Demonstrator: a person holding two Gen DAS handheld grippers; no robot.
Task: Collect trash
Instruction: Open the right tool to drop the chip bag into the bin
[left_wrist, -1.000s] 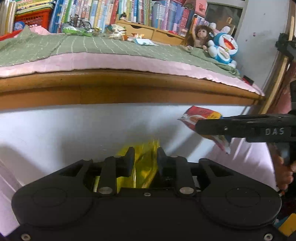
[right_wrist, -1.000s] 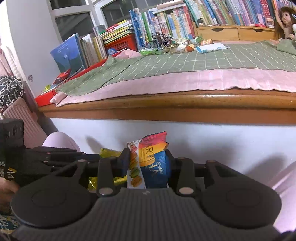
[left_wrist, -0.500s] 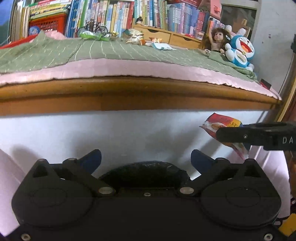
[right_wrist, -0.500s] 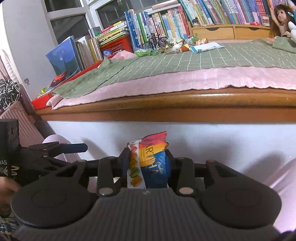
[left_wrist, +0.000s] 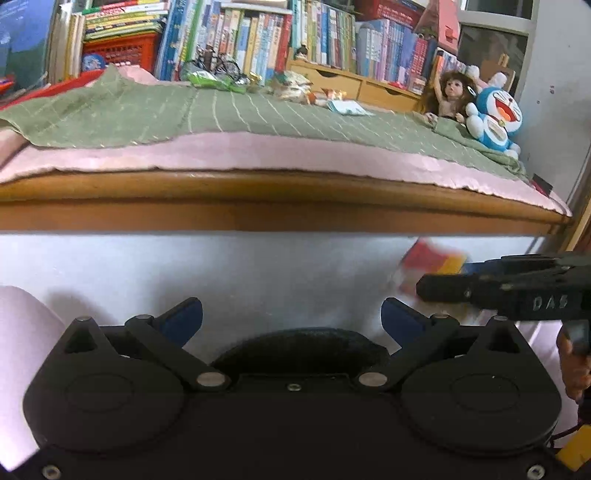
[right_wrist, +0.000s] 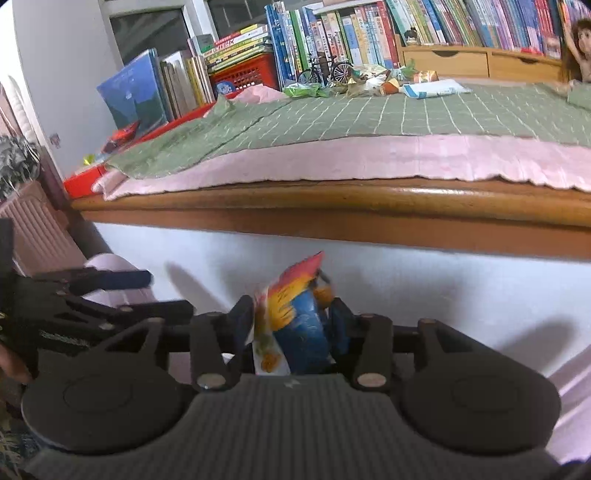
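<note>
Colourful snack packet (right_wrist: 295, 325) between parting right jaws.

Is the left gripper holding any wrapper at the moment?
No, the left gripper stands wide open with only the white panel visible between its blue pads.

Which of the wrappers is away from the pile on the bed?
The colourful cookie packet between the right gripper's just-opening fingers, below the bed edge; the green wrapper and others lie by the books.
</note>
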